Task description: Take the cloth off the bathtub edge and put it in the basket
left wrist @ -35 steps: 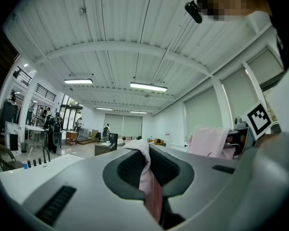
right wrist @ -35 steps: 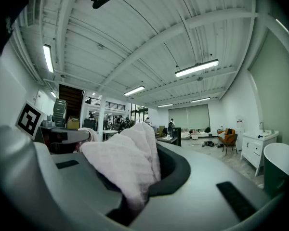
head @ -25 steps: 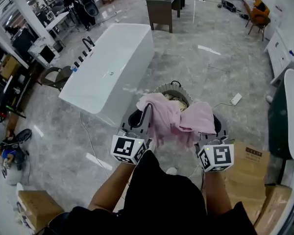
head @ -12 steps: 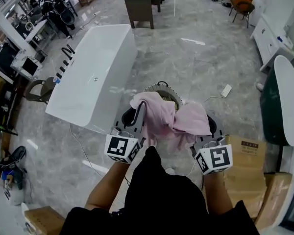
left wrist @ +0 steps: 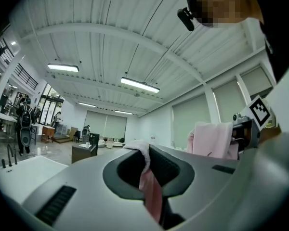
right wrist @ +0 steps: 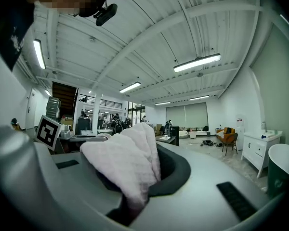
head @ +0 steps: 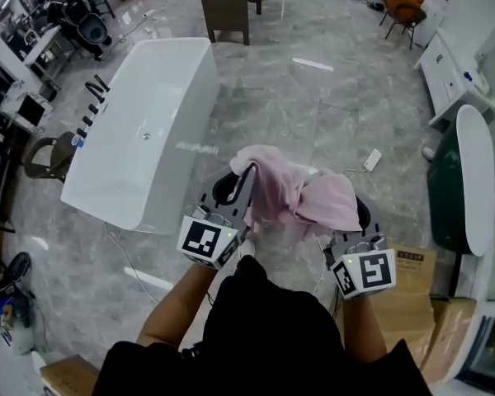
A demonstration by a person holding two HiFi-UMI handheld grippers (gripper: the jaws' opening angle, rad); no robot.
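Observation:
A pink cloth (head: pixel 301 196) hangs in the air, stretched between my two grippers in front of the person's body. My left gripper (head: pixel 246 176) is shut on the cloth's left end; in the left gripper view a fold of cloth (left wrist: pixel 151 191) is pinched between its jaws. My right gripper (head: pixel 359 209) is shut on the right end, and the bunched cloth (right wrist: pixel 130 167) fills its jaws. The white bathtub (head: pixel 140 130) lies to the left, its edge bare. The basket shows in no view; the cloth may hide it.
A dark desk (head: pixel 227 2) stands beyond the tub. A green and white tub (head: pixel 458 180) is at the right, with cardboard boxes (head: pixel 412 287) near it. A white power strip (head: pixel 370 159) and its cable lie on the grey marble floor.
Both grippers moved across the floor with the cloth between them. The basket, which showed just beyond the cloth in the earlier frames, is out of sight now. The grips look unchanged.

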